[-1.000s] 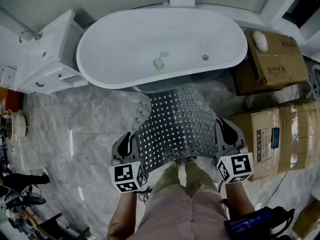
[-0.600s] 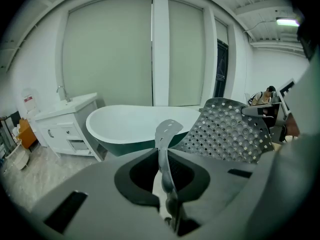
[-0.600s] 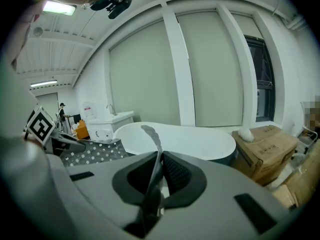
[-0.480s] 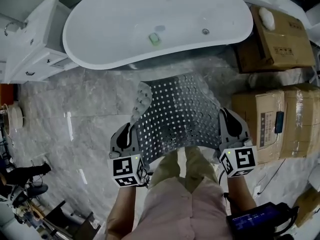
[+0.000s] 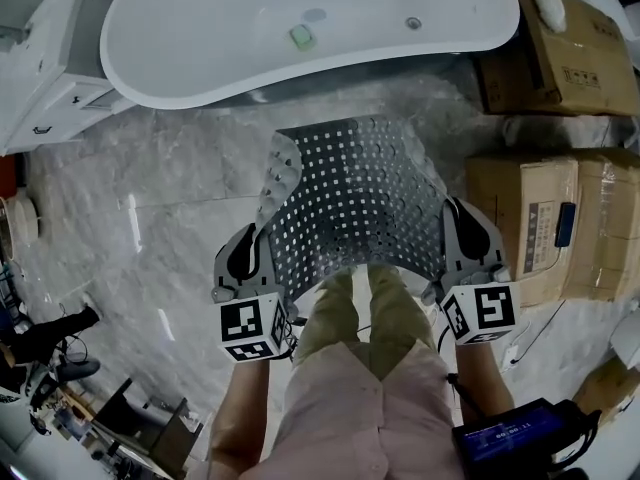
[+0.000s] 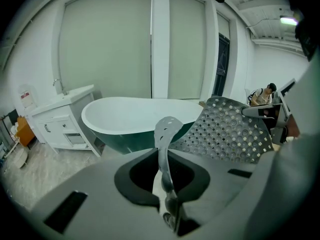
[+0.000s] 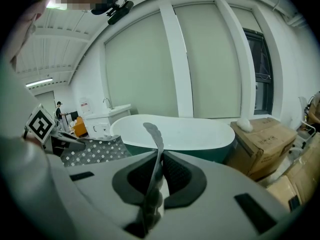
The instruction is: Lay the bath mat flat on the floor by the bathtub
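Note:
The grey perforated bath mat (image 5: 350, 198) is stretched in the air between my two grippers, above the marble floor (image 5: 170, 218) in front of the white bathtub (image 5: 300, 28). My left gripper (image 5: 250, 248) is shut on the mat's near left edge, and its far left corner (image 5: 280, 173) curls upward. My right gripper (image 5: 462, 230) is shut on the near right edge. In the left gripper view the mat's edge (image 6: 164, 149) runs down between the shut jaws, with the rest of the mat (image 6: 227, 134) spreading right. The right gripper view shows the same pinch on the mat's edge (image 7: 156, 154).
A white vanity cabinet (image 5: 45, 88) stands left of the tub. Stacked cardboard boxes (image 5: 540, 218) and another box (image 5: 560, 58) line the right side. The person's legs (image 5: 360, 318) stand under the mat's near edge. Dark clutter (image 5: 50, 368) lies at lower left.
The mat and both grippers have drawn back from the tub, so a strip of floor now shows between the mat's far edge and the tub. Both grips are unchanged.

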`<action>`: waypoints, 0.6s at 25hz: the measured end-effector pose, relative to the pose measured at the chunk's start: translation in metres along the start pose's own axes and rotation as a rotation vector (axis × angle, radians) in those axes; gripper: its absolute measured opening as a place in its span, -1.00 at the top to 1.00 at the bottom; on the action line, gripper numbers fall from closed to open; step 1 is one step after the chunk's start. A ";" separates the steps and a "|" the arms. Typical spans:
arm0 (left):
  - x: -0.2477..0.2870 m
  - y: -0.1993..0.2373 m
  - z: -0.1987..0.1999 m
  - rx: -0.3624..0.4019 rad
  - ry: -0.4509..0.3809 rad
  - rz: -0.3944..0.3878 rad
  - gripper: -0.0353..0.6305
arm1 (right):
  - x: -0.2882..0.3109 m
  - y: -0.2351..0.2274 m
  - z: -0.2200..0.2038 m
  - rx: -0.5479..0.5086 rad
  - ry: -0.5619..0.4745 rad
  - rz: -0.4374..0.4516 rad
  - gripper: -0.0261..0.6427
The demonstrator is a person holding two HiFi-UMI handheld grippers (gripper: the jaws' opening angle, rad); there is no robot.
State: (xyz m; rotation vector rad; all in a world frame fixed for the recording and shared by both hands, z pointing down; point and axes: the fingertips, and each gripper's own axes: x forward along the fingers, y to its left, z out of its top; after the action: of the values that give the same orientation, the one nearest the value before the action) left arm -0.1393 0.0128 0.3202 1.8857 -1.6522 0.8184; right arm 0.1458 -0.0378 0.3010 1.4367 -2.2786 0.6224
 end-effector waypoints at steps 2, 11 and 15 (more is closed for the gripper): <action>0.005 0.000 -0.006 -0.008 0.010 -0.001 0.77 | 0.004 0.000 -0.006 -0.002 0.011 0.002 0.83; 0.031 0.005 -0.042 -0.018 0.070 -0.015 0.77 | 0.031 0.003 -0.035 -0.004 0.048 0.004 0.83; 0.048 -0.003 -0.057 -0.033 0.090 -0.025 0.77 | 0.042 0.001 -0.052 -0.001 0.069 0.007 0.83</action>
State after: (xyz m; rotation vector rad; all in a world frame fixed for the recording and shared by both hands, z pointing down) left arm -0.1392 0.0208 0.3942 1.8162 -1.5752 0.8483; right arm 0.1314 -0.0396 0.3665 1.3859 -2.2307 0.6629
